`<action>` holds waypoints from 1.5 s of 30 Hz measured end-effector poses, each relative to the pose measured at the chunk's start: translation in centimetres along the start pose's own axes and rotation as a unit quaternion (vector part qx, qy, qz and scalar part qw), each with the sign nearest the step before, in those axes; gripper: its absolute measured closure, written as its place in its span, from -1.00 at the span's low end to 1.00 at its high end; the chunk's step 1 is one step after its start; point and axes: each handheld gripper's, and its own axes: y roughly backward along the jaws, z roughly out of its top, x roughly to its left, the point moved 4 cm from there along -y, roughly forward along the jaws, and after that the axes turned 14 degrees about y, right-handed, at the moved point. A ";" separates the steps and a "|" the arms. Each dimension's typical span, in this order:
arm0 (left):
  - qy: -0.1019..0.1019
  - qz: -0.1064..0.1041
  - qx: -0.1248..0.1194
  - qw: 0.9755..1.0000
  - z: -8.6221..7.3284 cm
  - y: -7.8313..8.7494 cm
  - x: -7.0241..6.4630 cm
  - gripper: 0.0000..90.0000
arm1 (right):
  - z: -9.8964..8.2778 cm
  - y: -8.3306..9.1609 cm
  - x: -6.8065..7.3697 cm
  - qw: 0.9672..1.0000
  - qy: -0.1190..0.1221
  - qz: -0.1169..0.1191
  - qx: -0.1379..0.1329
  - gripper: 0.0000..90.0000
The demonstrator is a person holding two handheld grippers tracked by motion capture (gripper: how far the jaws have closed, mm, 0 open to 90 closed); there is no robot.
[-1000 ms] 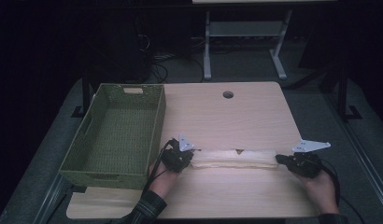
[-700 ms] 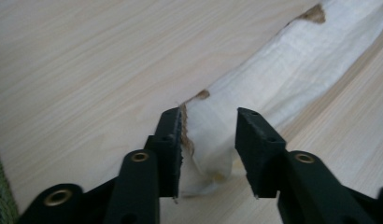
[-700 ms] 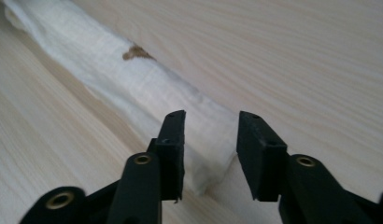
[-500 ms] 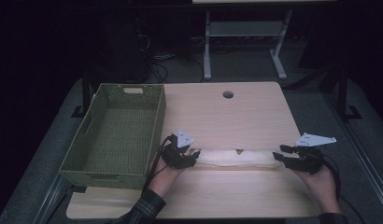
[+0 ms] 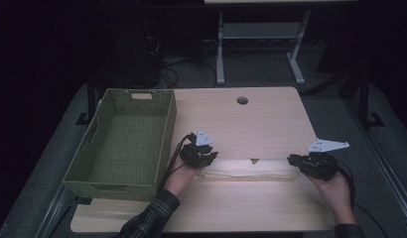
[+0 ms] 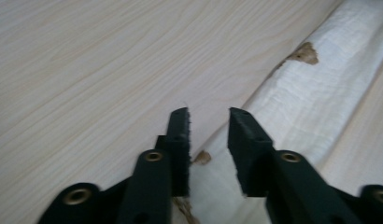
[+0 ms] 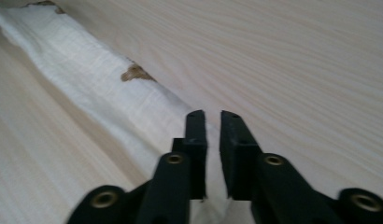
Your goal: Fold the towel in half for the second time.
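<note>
A: What is different from one second before?

B: The white cloth [image 5: 248,169] lies folded into a long narrow strip on the bench [image 5: 251,119], near the front edge, between the two hands. In the older high view picture it looked thinner and flatter; now it is a little fuller. The left tongs [image 5: 204,157] are at its left end, the right tongs [image 5: 297,161] at its right end, as before. Both pairs of jaws have just been closing after a short opening.

A: So they hold the cloth now?

B: For the right tongs [image 7: 213,122], their own view shows the jaws almost together, only a slim gap, with the end of the cloth [image 7: 101,88] running under them. I cannot tell if cloth is really pinched. The left tongs [image 6: 208,126] have a narrow but clear gap, with cloth [image 6: 320,84] below and beyond the tips; the pads do not seem to press on it.

A: What does it mean for the work?

B: My judgement: they let go and take a new hold on the ends, perhaps for one more fold or to carry the strip to the green basket [image 5: 123,141], which stands at the left of the bench.

A: What is hard to see?

B: The high view is dark, so the tips are lost against the hands. The brown spots on the cloth [image 7: 135,73] may be a print or a label; I cannot tell.
</note>
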 end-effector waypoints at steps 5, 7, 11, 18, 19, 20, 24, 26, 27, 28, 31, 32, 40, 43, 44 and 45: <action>0.001 0.004 0.010 1.000 0.0 -0.8 0.3 0.87 | -0.6 0.2 1.1 1.000 0.002 0.016 0.013 1.00; 0.000 0.004 0.009 1.000 0.1 -0.6 0.4 0.93 | -1.0 0.1 1.7 1.000 0.000 0.023 0.021 1.00; 0.010 0.002 0.001 1.000 0.2 -0.4 0.7 0.99 | -1.8 -0.3 3.1 0.998 -0.003 0.039 0.040 1.00; 0.019 0.002 -0.012 1.000 0.4 -0.2 0.8 0.53 | -2.7 -1.5 3.3 0.997 -0.011 0.046 0.063 1.00; 0.018 0.004 -0.013 1.000 0.3 -0.2 0.8 0.41 | -2.8 -1.7 3.2 0.997 -0.009 0.047 0.065 1.00; 0.017 0.006 -0.014 1.000 0.3 -0.2 0.8 0.31 | -2.8 -1.9 3.1 0.997 -0.010 0.047 0.066 1.00; 0.020 0.009 -0.019 1.000 0.5 0.0 0.9 0.09 | -2.7 -2.3 3.0 0.997 -0.012 0.045 0.068 1.00; 0.024 0.007 -0.021 0.999 0.5 0.0 0.9 0.02 | -2.6 -2.5 2.8 0.997 -0.011 0.044 0.070 1.00; 0.024 0.008 -0.022 0.999 0.5 0.1 0.9 0.01 | -2.6 -2.6 2.7 0.997 -0.010 0.042 0.069 1.00; 0.023 0.008 -0.022 0.999 0.5 0.1 0.9 0.00 | -2.5 -2.7 2.5 0.997 -0.010 0.040 0.068 1.00; 0.021 0.007 -0.022 1.000 0.6 0.1 0.9 -0.03 | -2.4 -3.1 2.0 0.997 -0.013 0.035 0.070 1.00; 0.021 0.006 -0.023 1.000 0.6 0.1 0.8 -0.04 | -2.3 -3.2 1.8 0.997 -0.013 0.034 0.071 1.00; 0.020 0.007 -0.022 1.000 0.6 0.2 0.8 -0.07 | -1.7 -4.2 0.1 0.996 -0.012 0.016 0.081 1.00; 0.022 0.006 -0.025 0.999 0.6 0.2 0.8 -0.07 | -1.2 -4.9 -0.6 0.996 -0.012 0.009 0.085 1.00; 0.021 0.006 -0.025 0.999 0.6 0.2 0.8 -0.07 | -1.1 -5.1 -0.9 0.996 -0.014 0.006 0.086 1.00; 0.021 0.006 -0.024 0.999 0.6 0.2 0.8 -0.07 | -0.9 -5.4 -1.2 0.996 -0.015 0.006 0.082 1.00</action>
